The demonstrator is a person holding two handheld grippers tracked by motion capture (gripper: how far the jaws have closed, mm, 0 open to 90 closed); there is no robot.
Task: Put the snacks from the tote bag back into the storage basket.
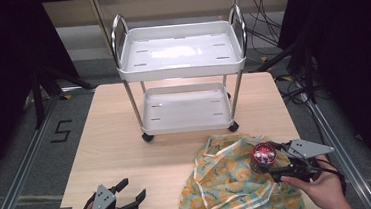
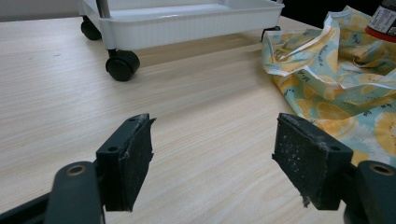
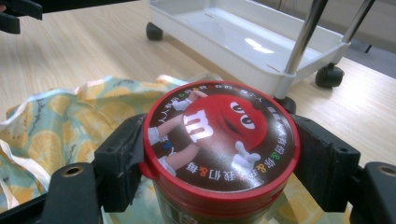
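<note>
A round jar with a red candy-character lid (image 1: 263,154) (image 3: 219,137) stands upright above a crumpled bag with an orange-slice print (image 1: 229,179) (image 3: 60,121) (image 2: 345,79). My right gripper (image 1: 271,170) (image 3: 219,158) is shut on the jar, one jaw on each side below the lid. My left gripper (image 1: 130,191) (image 2: 212,158) rests low over the bare wood near the table's front left corner, open with nothing between its pads (image 2: 135,154). The jar's label edge (image 2: 384,21) peeks in at the top right of the left gripper view.
A white two-shelf cart (image 1: 182,52) (image 2: 187,21) (image 3: 243,35) on black castors stands at the middle back of the wooden table (image 1: 116,140). Cables lie on the floor at the back right (image 1: 268,33).
</note>
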